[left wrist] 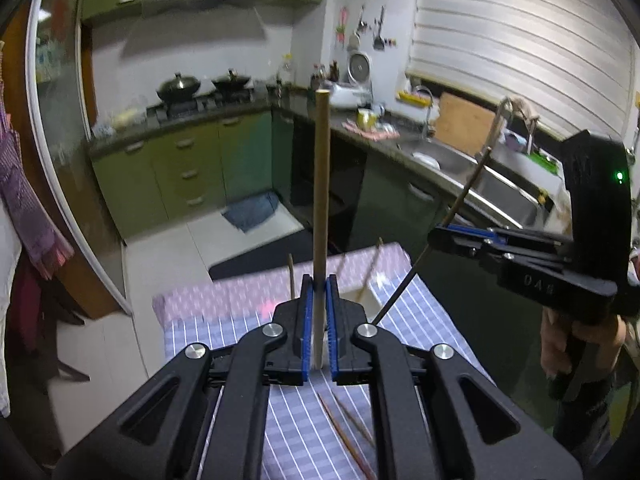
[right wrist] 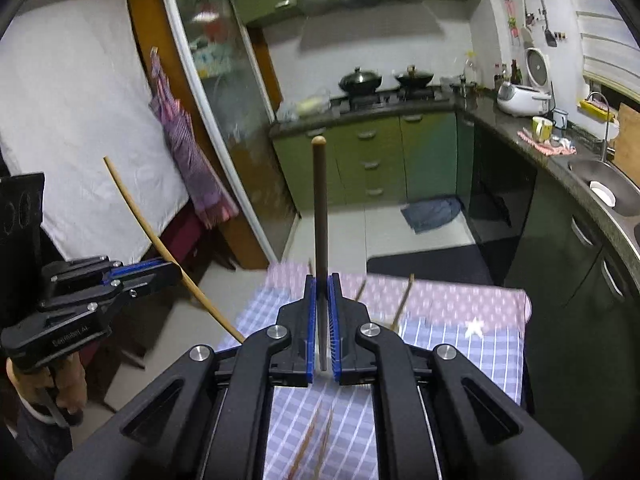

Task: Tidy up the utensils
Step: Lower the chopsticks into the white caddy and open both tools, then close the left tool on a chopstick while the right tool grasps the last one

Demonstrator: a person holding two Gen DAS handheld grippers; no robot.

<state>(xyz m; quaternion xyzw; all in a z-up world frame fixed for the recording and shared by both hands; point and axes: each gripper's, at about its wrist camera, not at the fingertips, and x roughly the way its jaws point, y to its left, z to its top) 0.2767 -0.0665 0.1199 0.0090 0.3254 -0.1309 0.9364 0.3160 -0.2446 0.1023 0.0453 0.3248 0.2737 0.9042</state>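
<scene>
Both claws are seen closed on chopsticks above a cloth-covered tabletop (left wrist: 420, 320). In the left wrist view, the left claw (left wrist: 319, 284) is clamped by its blue ribbed pads on a pale chopstick (left wrist: 321, 184), a straight, round, light wooden stick held upright between the black fingers. To the right in the same view, the right claw (left wrist: 438, 236) is held by a hand (left wrist: 576, 344) and is closed on a dark chopstick (left wrist: 440, 236), thin and tapered, which is tilted with its lower tip over the cloth.

In the right wrist view, the right claw (right wrist: 322, 284) is shown gripping the dark chopstick (right wrist: 320, 208), brown with a rounded, lighter top end, standing upright. At the left of that view, the left claw (right wrist: 168, 270) is seen with the pale chopstick (right wrist: 160, 244) running slantwise through it; the stick appears bowed by the lens.

The tabletop is covered by a blue-and-white checked cloth, with a pink patterned strip along its far edge. Two reddish-brown chopsticks (left wrist: 344, 432) lie on the checks, near the camera. More sticks stand tilted in a white box (left wrist: 360, 292) beyond the left claw.
</scene>
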